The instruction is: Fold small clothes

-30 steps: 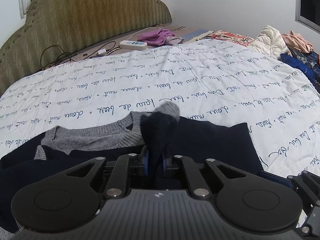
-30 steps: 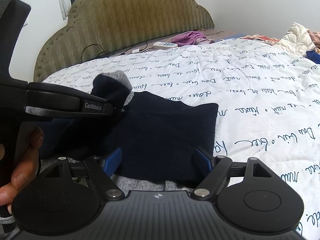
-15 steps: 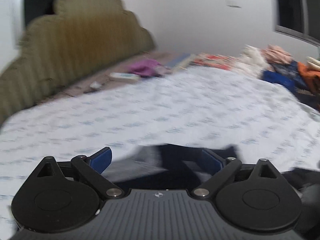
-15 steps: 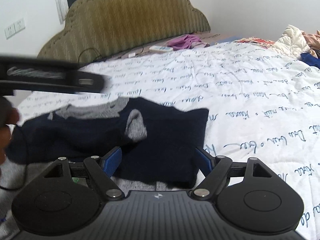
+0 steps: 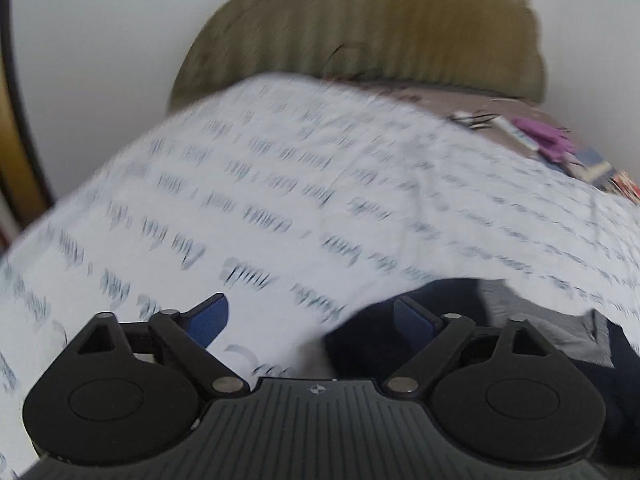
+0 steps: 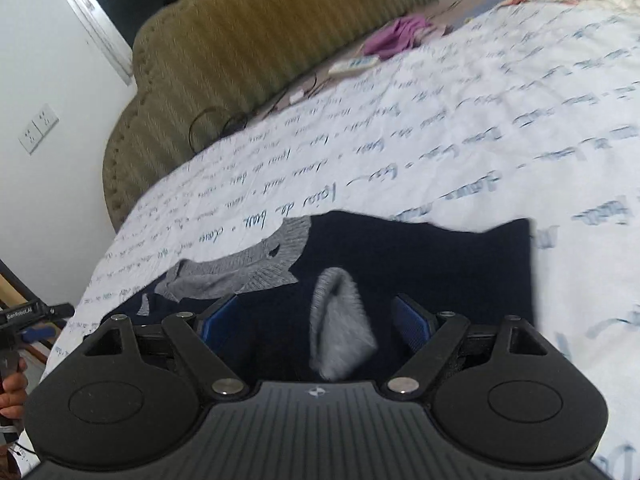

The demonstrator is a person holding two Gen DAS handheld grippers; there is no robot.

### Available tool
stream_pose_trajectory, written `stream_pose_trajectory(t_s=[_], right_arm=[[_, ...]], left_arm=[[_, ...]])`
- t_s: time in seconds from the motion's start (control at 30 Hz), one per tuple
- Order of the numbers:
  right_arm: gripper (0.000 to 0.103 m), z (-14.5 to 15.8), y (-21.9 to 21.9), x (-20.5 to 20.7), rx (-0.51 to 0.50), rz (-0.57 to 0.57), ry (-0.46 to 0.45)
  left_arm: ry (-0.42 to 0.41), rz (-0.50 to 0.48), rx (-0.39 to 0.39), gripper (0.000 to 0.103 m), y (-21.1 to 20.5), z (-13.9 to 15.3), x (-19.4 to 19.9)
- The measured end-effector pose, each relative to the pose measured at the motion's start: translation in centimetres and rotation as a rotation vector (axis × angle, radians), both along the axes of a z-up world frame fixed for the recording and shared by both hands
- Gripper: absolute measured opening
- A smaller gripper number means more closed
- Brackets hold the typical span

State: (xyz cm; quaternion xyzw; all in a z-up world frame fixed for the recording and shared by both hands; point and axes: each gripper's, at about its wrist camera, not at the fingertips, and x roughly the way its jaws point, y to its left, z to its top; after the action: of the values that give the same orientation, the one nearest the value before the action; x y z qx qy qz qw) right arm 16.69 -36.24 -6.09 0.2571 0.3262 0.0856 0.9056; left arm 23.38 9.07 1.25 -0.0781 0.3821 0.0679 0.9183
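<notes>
A navy sweater [image 6: 440,256] with a grey collar [image 6: 248,268] lies flat on the white script-print quilt [image 6: 480,128]. Its sleeve is folded across the body, and the grey cuff [image 6: 340,320] rests on top. My right gripper [image 6: 316,318] hovers open just above that cuff, and its pads do not touch it. My left gripper [image 5: 310,316] is off to the sweater's left over bare quilt [image 5: 280,200]. Its jaws are wide and closing, with nothing held between them. In the blurred left wrist view the sweater [image 5: 440,304] shows only at the lower right.
An olive padded headboard [image 6: 240,40] stands at the back. In front of it lie a purple cloth [image 6: 400,36], a white remote [image 6: 352,65] and black cables [image 6: 216,124]. A wall socket [image 6: 38,128] is on the left. A hand [image 6: 12,388] holds the left gripper's handle.
The left gripper let go of the sleeve cuff, opened and swung away to the left. The sleeve now lies across the sweater. The right gripper rolled and moved over the cuff.
</notes>
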Motion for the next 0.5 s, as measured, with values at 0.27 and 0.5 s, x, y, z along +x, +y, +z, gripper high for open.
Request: stream_pose_trajectory(t_s=[0.27, 0.5], right_arm=[[0.021, 0.0, 2.4, 0.1, -0.188, 0.000, 0.001], [0.012, 0.6, 2.0, -0.9, -0.188, -0.050, -0.056]], left_arm=[[0.097, 0.019, -0.189, 0.028, 1.3, -3.6, 1.8], [0.004, 0.033, -0.186, 0.000, 0.7, -2.7, 2.3]])
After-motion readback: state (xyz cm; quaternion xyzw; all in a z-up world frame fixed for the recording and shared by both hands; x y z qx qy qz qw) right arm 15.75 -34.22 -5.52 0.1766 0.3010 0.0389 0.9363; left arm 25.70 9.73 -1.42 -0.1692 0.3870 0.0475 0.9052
